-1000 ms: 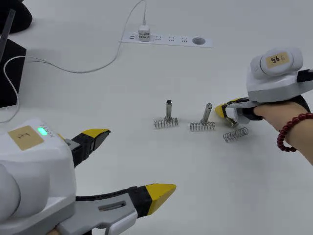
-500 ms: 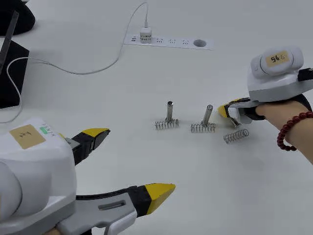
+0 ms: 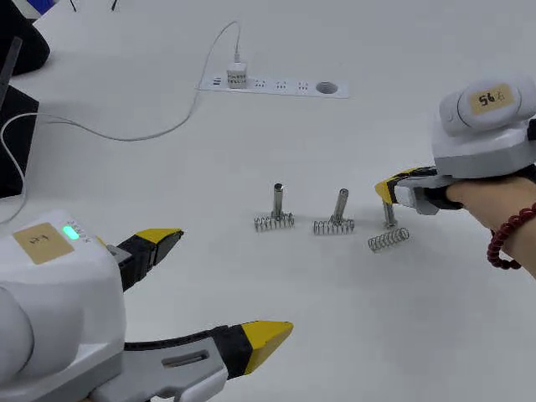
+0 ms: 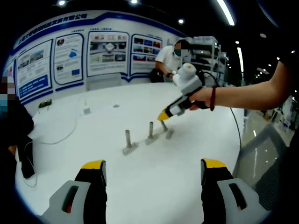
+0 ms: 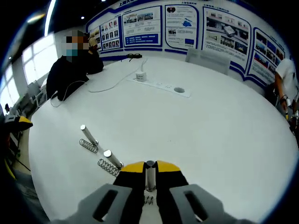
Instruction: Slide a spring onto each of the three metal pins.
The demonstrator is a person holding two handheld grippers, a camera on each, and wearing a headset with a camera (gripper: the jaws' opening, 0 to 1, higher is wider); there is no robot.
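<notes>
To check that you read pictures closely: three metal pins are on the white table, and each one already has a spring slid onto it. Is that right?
Wrong in one respect: no spring is on a pin. The head view shows the left spring, middle spring and right spring lying on their sides on the white table, beside the left pin, middle pin and right pin.

Three metal pins (image 3: 278, 199) stand, springs (image 3: 274, 222) lying alongside

Shiny bare metal: pins (image 3: 278, 199) & springs (image 3: 274, 222). Smooth matt white surface (image 3: 352, 327). Smooth white plastic shell on left gripper (image 3: 226, 283).
</notes>
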